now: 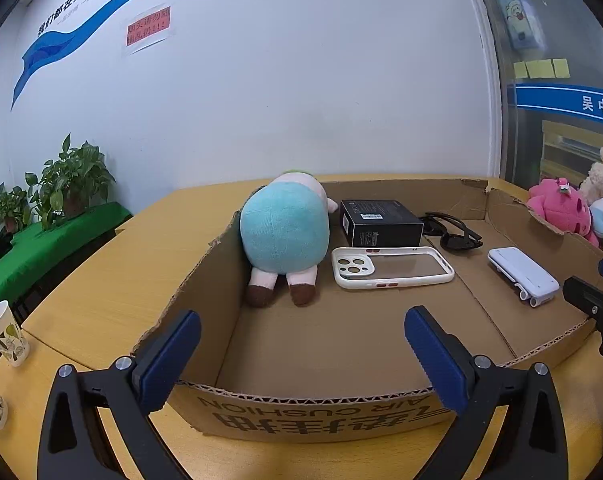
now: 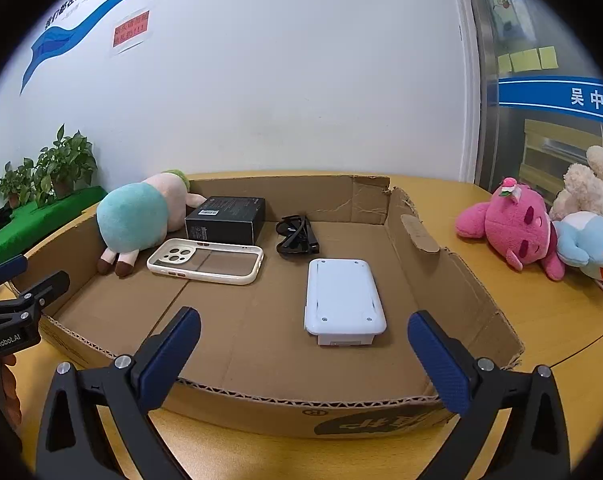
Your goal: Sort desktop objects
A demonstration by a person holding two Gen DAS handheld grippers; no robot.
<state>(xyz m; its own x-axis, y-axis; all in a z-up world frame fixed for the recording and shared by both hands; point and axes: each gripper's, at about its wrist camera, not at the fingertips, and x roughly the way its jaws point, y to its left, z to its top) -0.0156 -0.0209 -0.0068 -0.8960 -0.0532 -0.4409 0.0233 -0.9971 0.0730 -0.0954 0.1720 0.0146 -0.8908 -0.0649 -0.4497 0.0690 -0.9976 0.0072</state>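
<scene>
A shallow cardboard box [image 1: 341, 344] [image 2: 453, 292] holds a blue-and-white plush [image 1: 283, 236] [image 2: 135, 220], a black carton [image 1: 379, 222] [image 2: 227, 220], black sunglasses [image 1: 453, 230] [image 2: 297, 236], a white phone case [image 1: 391, 268] [image 2: 207, 260] and a white flat device [image 1: 523, 276] [image 2: 343, 300]. My left gripper [image 1: 303, 356] is open and empty at the box's near wall. My right gripper [image 2: 305, 356] is open and empty at the near wall, just before the white device.
A pink plush [image 2: 513, 232] [image 1: 561, 208], a cream plush [image 2: 589, 188] and a light-blue plush [image 2: 589, 244] lie on the yellow table [image 2: 541, 312] right of the box. Paper cups [image 1: 5, 334] stand at the left. Potted plants [image 1: 69, 180] sit by the wall.
</scene>
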